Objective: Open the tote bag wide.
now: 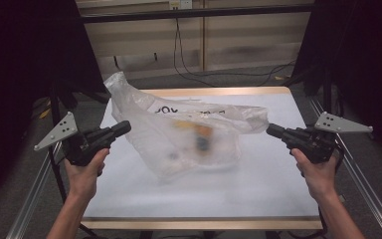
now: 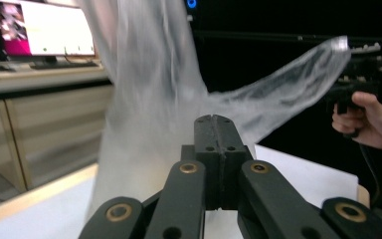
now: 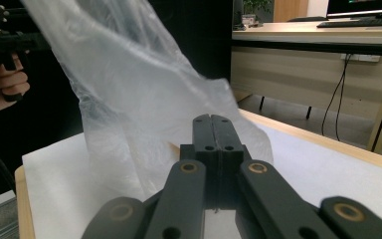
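A clear plastic bag [image 1: 179, 134] hangs stretched between my two grippers above the white table [image 1: 258, 184]. Blurred inside it are an orange item and a dark item [image 1: 202, 137]. My left gripper [image 1: 124, 127] is shut on the bag's left side, its jaws [image 2: 219, 119] pressed together with the film [image 2: 149, 99] rising behind them. My right gripper [image 1: 272, 130] is shut on the bag's right end, and the film [image 3: 129, 99] billows past its closed jaws [image 3: 212, 118]. Each gripper view shows the other hand's gripper [image 2: 353, 64] [image 3: 5, 35] at the bag's far end.
Metal rails [image 1: 363, 184] run along both sides of the table. Cables [image 1: 189, 69] trail over the floor behind it, in front of a pale wall. A monitor [image 2: 45, 30] stands on a desk in the left gripper view.
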The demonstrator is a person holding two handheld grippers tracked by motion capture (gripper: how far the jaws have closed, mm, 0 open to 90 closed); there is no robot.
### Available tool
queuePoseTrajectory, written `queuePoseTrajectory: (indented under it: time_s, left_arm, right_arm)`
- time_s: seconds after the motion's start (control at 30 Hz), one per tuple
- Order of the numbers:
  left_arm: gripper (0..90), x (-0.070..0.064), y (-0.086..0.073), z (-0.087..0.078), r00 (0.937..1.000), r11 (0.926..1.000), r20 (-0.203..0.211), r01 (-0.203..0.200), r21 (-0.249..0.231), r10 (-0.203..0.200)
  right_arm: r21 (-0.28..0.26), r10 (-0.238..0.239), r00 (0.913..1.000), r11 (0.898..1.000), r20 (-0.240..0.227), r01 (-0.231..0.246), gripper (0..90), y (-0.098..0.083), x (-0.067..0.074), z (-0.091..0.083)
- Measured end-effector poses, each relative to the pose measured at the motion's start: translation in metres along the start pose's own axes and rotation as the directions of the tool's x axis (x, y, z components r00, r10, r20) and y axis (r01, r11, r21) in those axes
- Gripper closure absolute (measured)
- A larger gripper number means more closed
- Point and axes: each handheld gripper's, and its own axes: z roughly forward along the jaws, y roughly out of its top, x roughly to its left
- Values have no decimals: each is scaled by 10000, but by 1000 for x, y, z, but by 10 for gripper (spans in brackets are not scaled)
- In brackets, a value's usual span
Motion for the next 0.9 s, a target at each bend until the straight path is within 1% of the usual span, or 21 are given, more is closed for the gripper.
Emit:
queuePoseTrajectory:
  time_s: [0.1,0.17,0.23,0.27,0.3,0.33,0.37,0.4,0.43,0.5,0.53,0.57,0.63,0.67,0.7,0.73,0.77,0.8,0.83,0.87,0.9]
  left_arm:
    - [900,5,12,-1,10000,9993,-35,-86,-365,85]
    - [900,8,19,-1,9999,9989,-63,-156,-441,154]
    - [900,10,26,2,9999,9984,-82,-124,-553,120]
    - [900,11,29,4,9998,9984,-186,-96,-563,85]
    - [900,12,32,6,9997,9977,-186,-141,-666,129]
    - [900,12,32,6,9997,9977,-186,-141,-666,129]
    - [900,13,35,9,9996,9968,-209,-185,-779,170]
    - [900,15,37,12,9998,9966,-118,-178,-801,169]
    - [900,14,39,21,9997,9972,27,-239,-706,241]
    - [900,12,39,31,9992,9982,262,-284,-523,298]
    - [900,10,39,36,9993,9984,290,-208,-516,223]
    - [900,9,39,42,9986,9985,401,-314,-451,332]
    - [900,7,39,52,9977,9987,609,-268,-429,294]
    - [900,6,39,56,9974,9990,666,-254,-362,277]
    - [900,5,40,60,9972,9992,729,-133,-374,160]
    - [900,6,40,63,9963,9993,790,-317,-218,333]
    - [900,5,40,67,9963,9997,849,-140,-206,157]
    - [900,4,41,71,9958,9997,897,-192,-120,202]
    - [900,4,40,77,9949,9999,998,-137,-33,140]
    - [900,4,40,77,9949,9999,998,-137,-33,140]
    - [900,4,39,79,9943,9998,1046,-195,70,186]
  right_arm:
    - [-56,39,10000,10000,27,-39,900,5,-1,1]
    - [-71,-10,10000,10000,1,10,900,10,-2,4]
    - [-92,-73,9999,9999,-70,72,900,16,-1,9]
    - [-168,-78,9999,9998,-128,76,900,19,-1,12]
    - [-220,-117,9998,9997,-173,114,900,23,-1,15]
    - [-220,-117,9998,9997,-173,114,900,23,-1,15]
    - [-327,-189,9994,9993,-306,179,900,31,0,23]
    - [-327,-189,9994,9993,-306,179,900,31,0,23]
    - [-340,-305,9987,9990,-419,291,900,37,2,31]
    - [-361,-402,9977,9986,-547,383,900,43,3,38]
    - [-406,-442,9971,9983,-615,418,900,46,4,41]
    - [-405,-464,9967,9982,-670,437,900,49,5,44]
    - [-472,-544,9952,9976,-813,507,900,55,7,52]
    - [-469,-571,9947,9975,-855,532,900,58,8,55]
    - [-486,-576,9941,9974,-922,533,900,60,8,57]
    - [-543,-609,9935,9970,-964,559,900,63,9,60]
    - [-569,-596,9930,9969,-1019,540,900,66,9,62]
    - [-582,-635,9923,9966,-1065,575,900,69,8,65]
    - [-582,-641,9909,9966,-1185,575,900,71,8,68]
    - [-582,-641,9909,9966,-1185,575,900,71,8,68]
    - [-563,-625,9893,9969,-1319,555,900,74,10,74]
